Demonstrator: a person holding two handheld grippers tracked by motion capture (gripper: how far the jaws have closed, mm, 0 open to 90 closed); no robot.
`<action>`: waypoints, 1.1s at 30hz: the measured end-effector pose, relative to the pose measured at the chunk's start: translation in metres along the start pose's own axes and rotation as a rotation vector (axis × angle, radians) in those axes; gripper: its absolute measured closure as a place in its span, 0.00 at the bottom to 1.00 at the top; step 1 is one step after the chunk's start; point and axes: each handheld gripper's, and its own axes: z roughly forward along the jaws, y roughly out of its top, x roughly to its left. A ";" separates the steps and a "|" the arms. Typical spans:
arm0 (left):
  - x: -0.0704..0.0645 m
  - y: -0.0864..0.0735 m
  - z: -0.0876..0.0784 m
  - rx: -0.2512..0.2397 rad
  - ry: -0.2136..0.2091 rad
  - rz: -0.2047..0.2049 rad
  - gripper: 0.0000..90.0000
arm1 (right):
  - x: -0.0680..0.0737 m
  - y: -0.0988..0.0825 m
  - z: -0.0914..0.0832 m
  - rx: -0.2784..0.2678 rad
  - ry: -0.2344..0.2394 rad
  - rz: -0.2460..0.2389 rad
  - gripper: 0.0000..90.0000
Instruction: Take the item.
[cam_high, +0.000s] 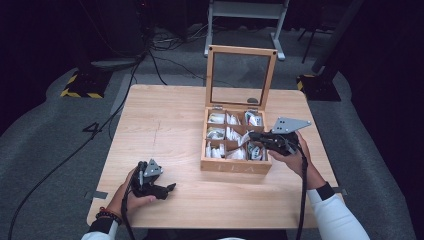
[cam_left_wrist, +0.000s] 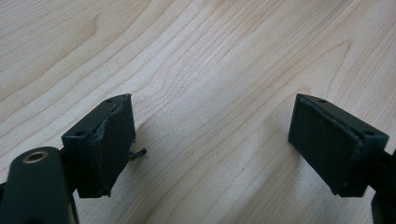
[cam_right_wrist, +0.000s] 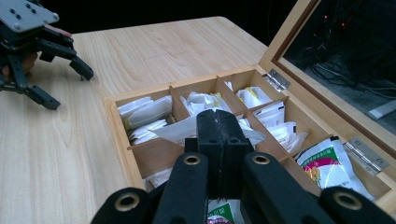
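High view: wooden box (cam_high: 236, 165) sat right of centre on the worktop (cam_high: 165, 125), glass lid (cam_high: 241, 75) propped upright, compartments packed with sachets. Right claw (cam_high: 251, 135) reached over the box's right-hand compartments; left claw (cam_high: 170, 188) rested low near the worktop's front left, well apart from the box.

Left gripper view: left claw (cam_left_wrist: 210, 140) jaws wide apart, nothing between them, bare wood grain beneath.

Right gripper view: right claw (cam_right_wrist: 218, 122) jaws pressed together on a white packet (cam_right_wrist: 180, 130) above the middle compartments; a green-and-pink sachet (cam_right_wrist: 327, 165) lay beside.
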 end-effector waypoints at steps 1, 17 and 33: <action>0.000 0.000 0.000 0.000 0.000 0.000 0.17 | 0.002 0.001 -0.005 -0.013 0.011 0.003 1.00; 0.000 0.000 0.000 0.000 -0.001 0.004 0.17 | 0.024 0.003 -0.026 -0.048 0.071 -0.030 1.00; 0.000 0.000 0.000 0.000 -0.002 0.002 0.17 | 0.053 -0.009 -0.019 0.002 0.141 -0.074 1.00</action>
